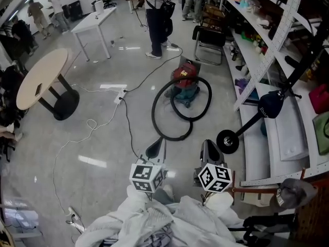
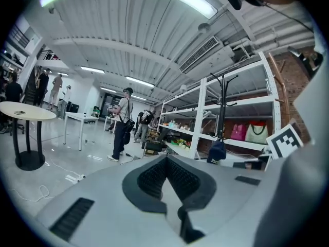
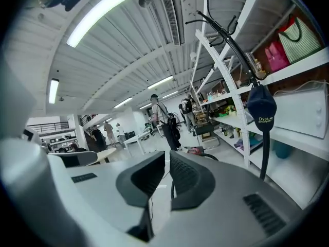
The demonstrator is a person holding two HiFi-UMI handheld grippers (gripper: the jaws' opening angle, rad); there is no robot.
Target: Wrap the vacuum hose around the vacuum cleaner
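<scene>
a: so, where is the vacuum cleaner (image 1: 185, 79) found?
b: it is seen on the glossy floor (image 1: 103, 138), far from both tongs, in the middle of the head view and just left of the white shelving (image 1: 257, 50). a red top and a teal lower body can be made out.
a: and the vacuum hose (image 1: 153, 112)?
b: it is laid on the floor in loose black loops. one loop is seen about the cleaner's near end, and a wider one is spread nearer and to the left. nothing is wound onto the body yet.
a: how are the tongs held?
b: the left gripper (image 1: 156, 149) is shown with its jaws brought together at the tips, and nothing is caught between them. the right gripper (image 1: 208, 147) is likewise closed to a bare slit, and nothing is gripped. both are pointed toward the cleaner, side by side, and the hose is touched by neither.
a: what else is noted?
b: a coat stand (image 1: 247, 125) with a dark cap (image 1: 269, 105) hung on it is seen at the right, its round base near the right gripper. a round table (image 1: 41, 78) is placed at the left. a white cord (image 1: 91, 123) is trailed over the floor near a power strip (image 1: 121, 95), and a person (image 1: 154, 19) is seen standing at the far end.
</scene>
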